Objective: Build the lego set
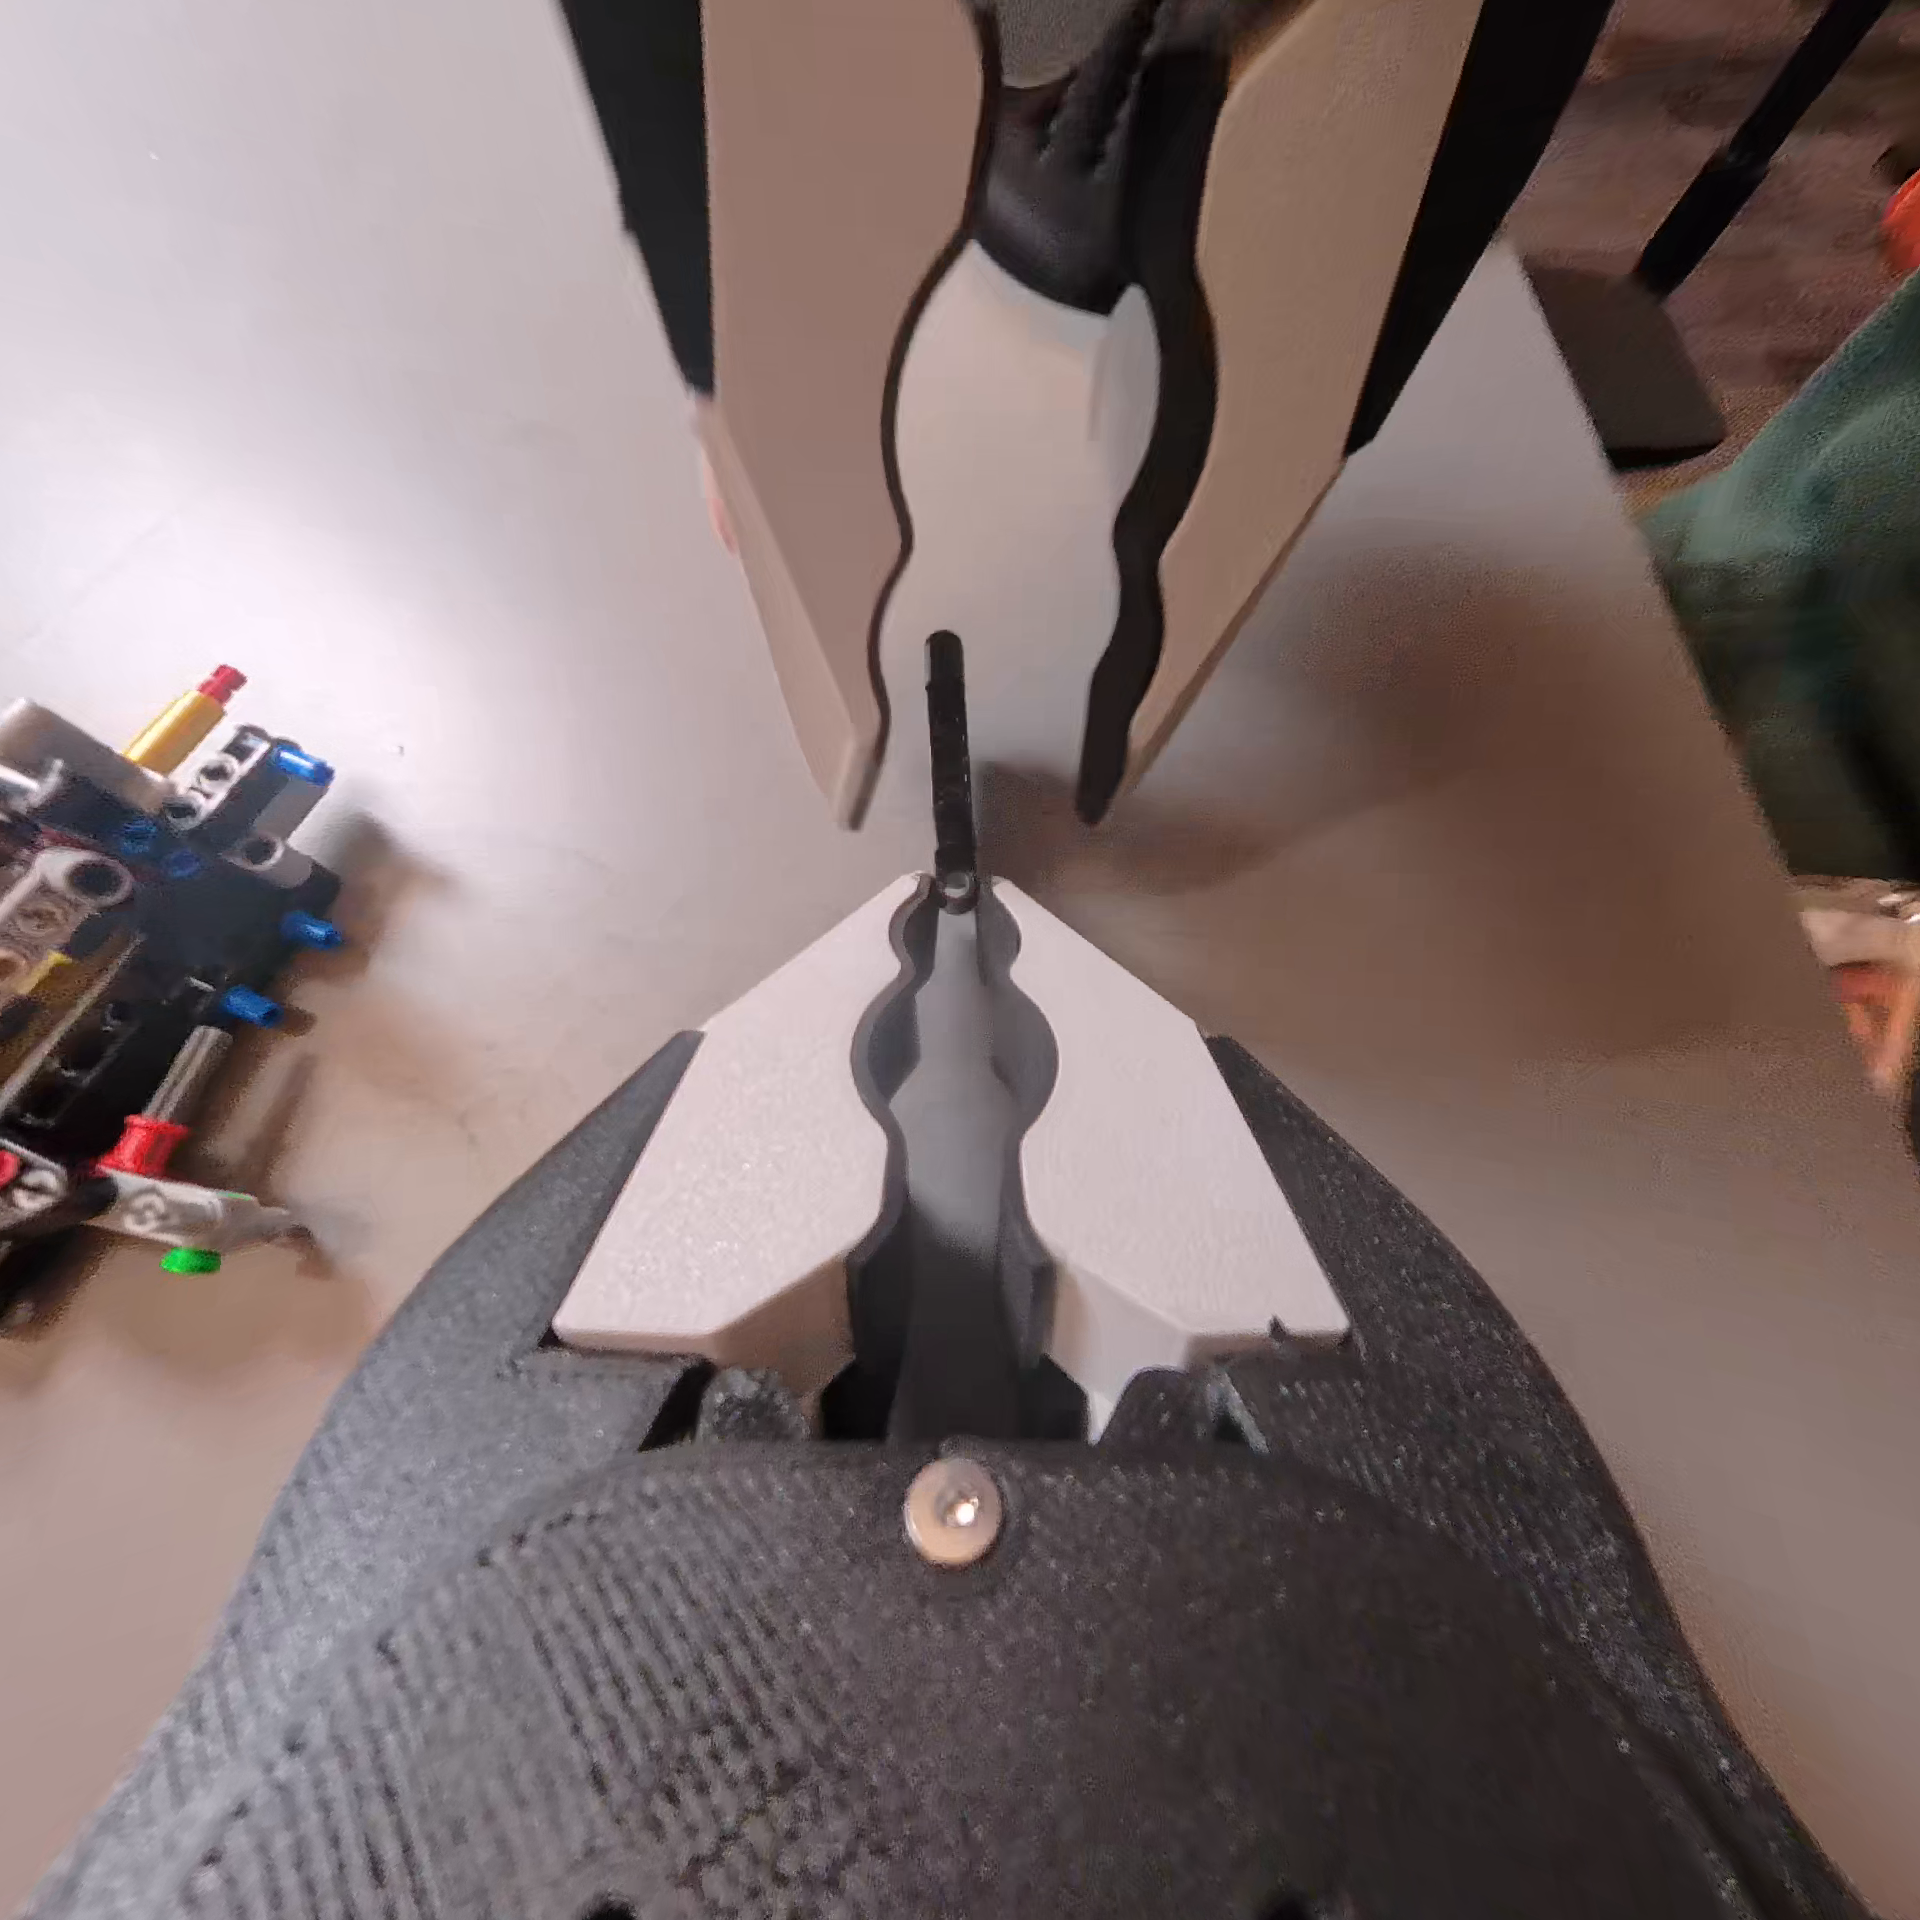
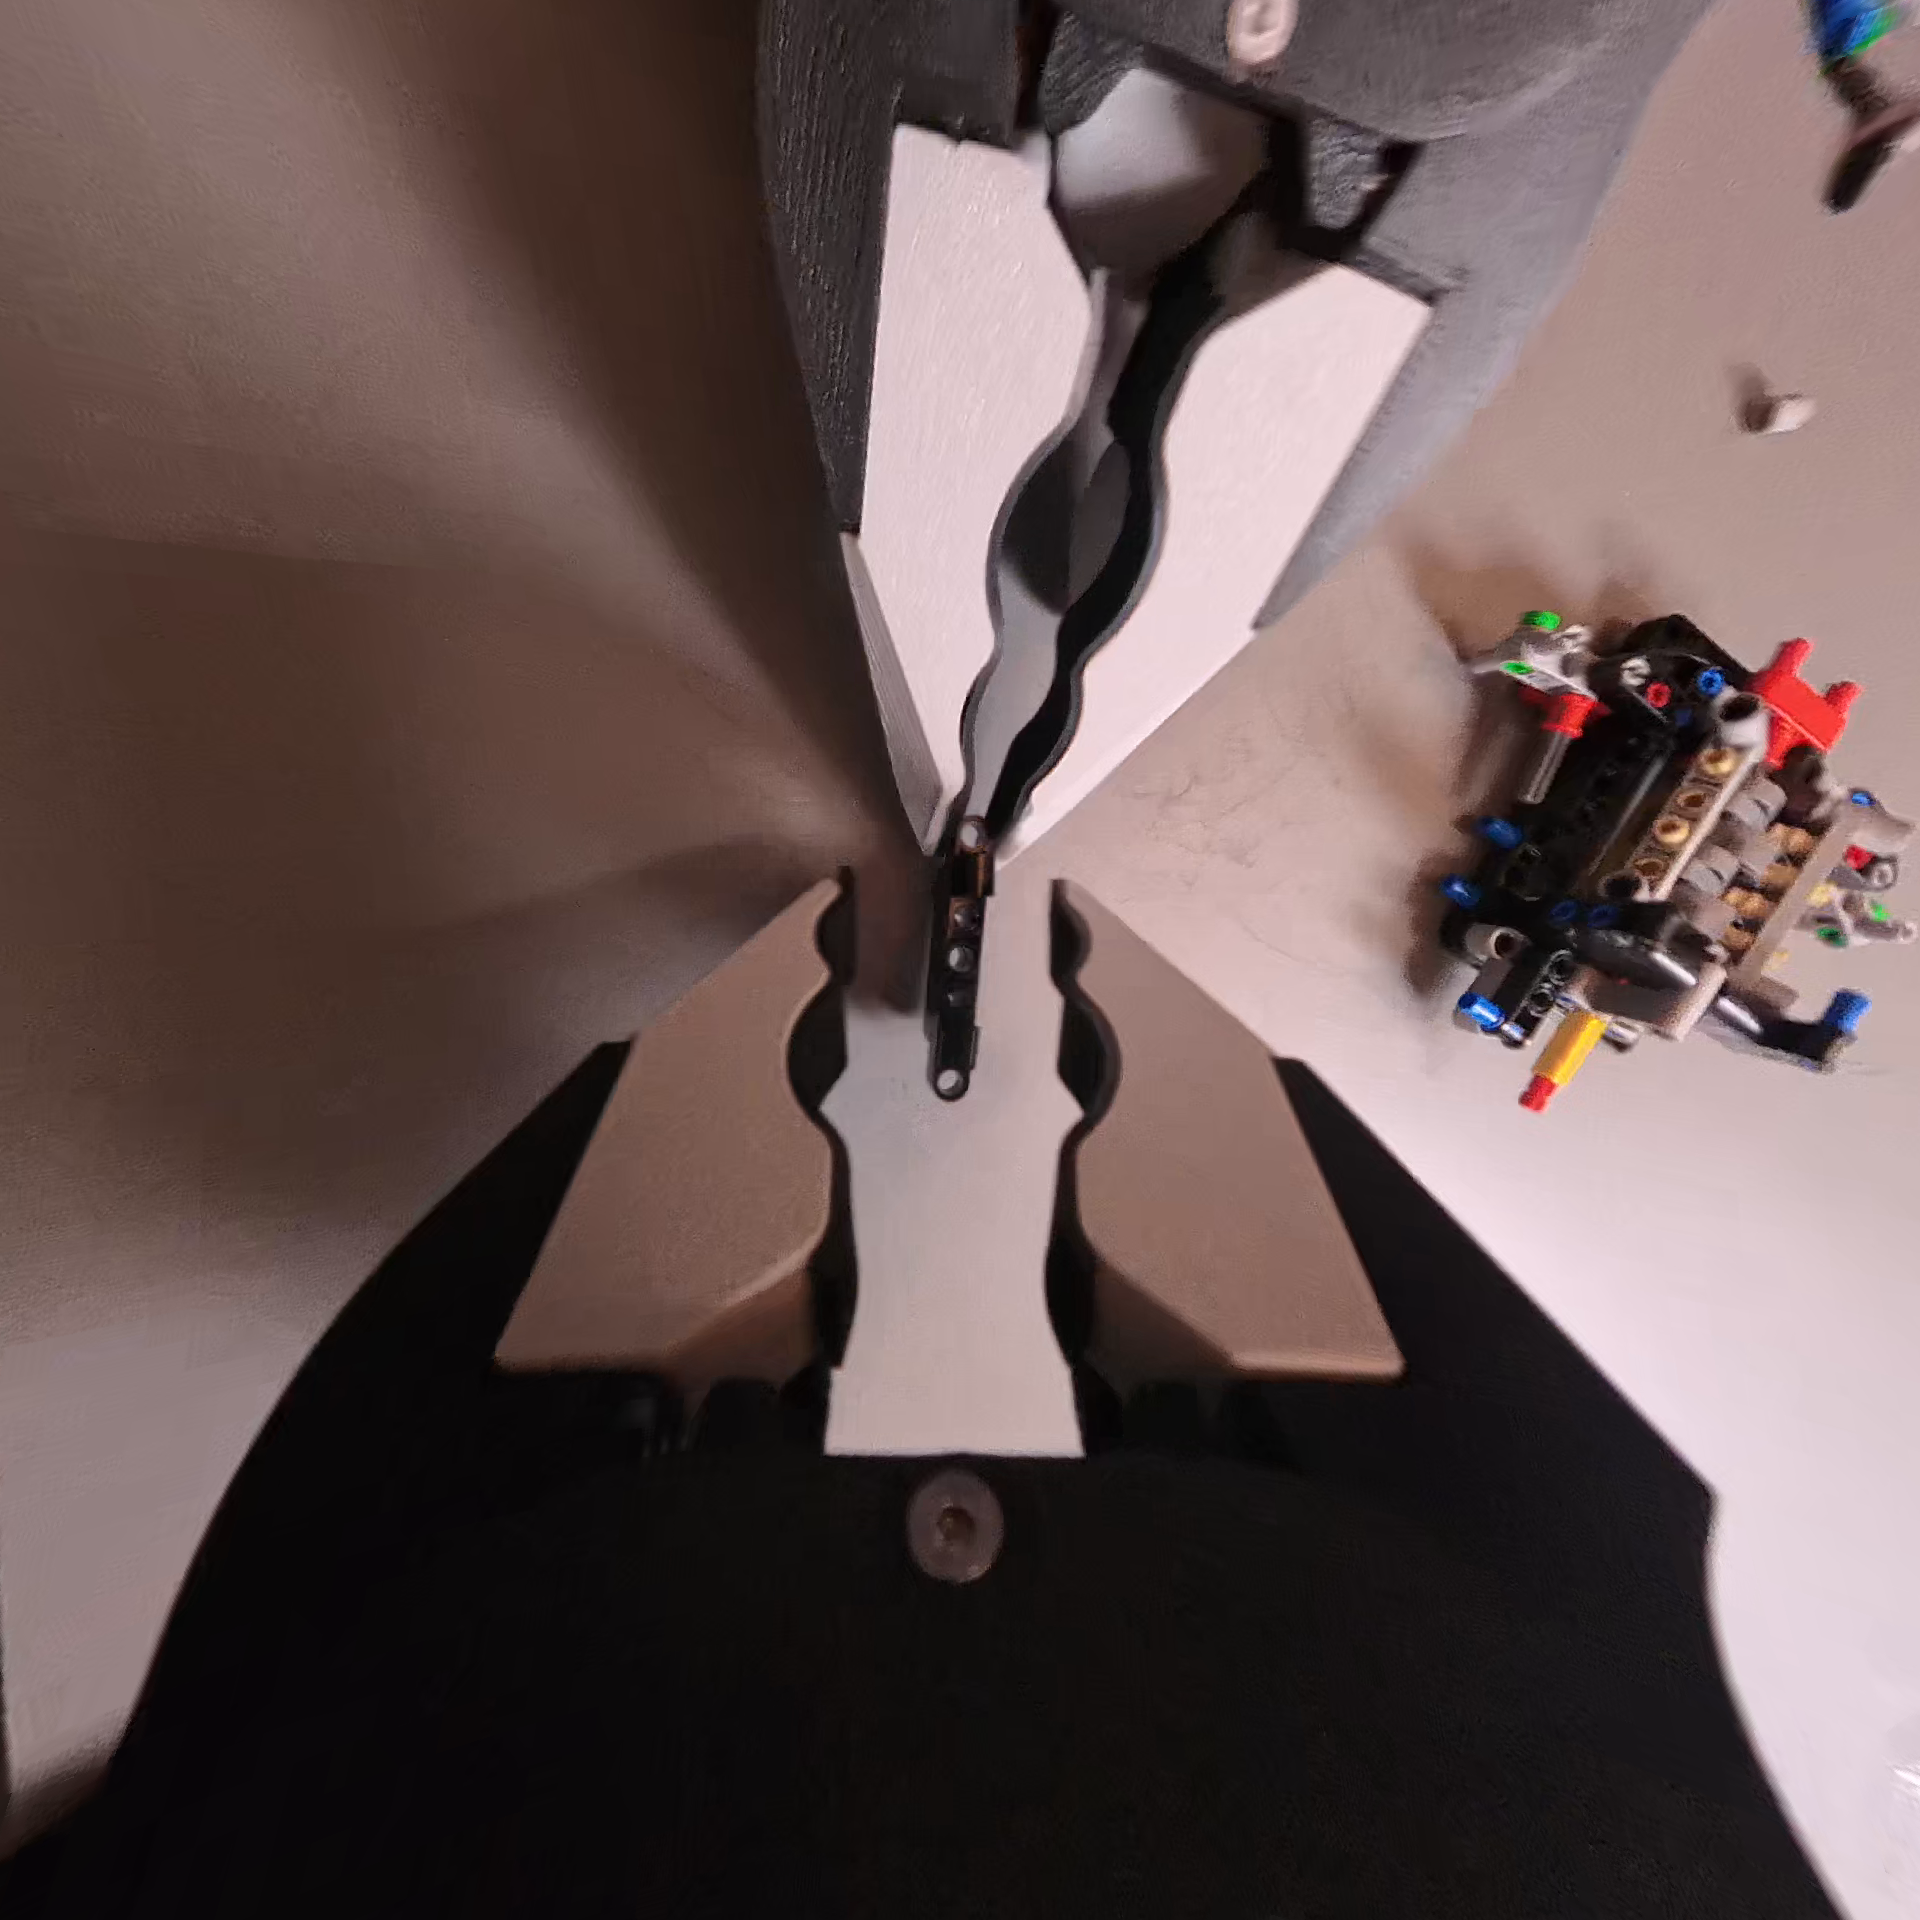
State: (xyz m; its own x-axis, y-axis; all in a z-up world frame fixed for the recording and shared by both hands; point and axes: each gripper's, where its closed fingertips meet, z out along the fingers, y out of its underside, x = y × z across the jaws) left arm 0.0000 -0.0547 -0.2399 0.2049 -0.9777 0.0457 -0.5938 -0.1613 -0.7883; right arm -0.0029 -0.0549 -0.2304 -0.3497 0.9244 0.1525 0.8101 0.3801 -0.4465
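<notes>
**A:** Black plastic, thin and stiff: from the left wrist view, the left gripper (image 1: 958, 896) has its jaws clenched on one end of a slim black beam (image 1: 948, 758), which sticks out past the tips, above the table (image 1: 312, 364). I'd judge it very light, hard and a bit slick, so a pinch at the tip could let it pivot.

**B:** And the other one?

**A:** The right gripper (image 1: 971, 816) faces it with jaws released, one finger on either side of the beam's free end, not touching. The half-built lego model (image 1: 135, 987) sits well apart on the left, cut off by the frame edge.

**B:** Right wrist view?

**A:** The beam (image 2: 958, 977) shows its row of holes here, lying between the spread fingers of the right gripper (image 2: 951, 894). The left gripper (image 2: 971, 831) pinches the far end. The best hold, I think, is across the flat faces near the middle, clear of the holes.

**B:** Anything unclear?

**A:** How much beam sits inside the left tips is hidden. The model (image 2: 1673, 842) is blurred; its small pins are hard to sort. Scattered bits at the upper right are too smeared to name.
</notes>
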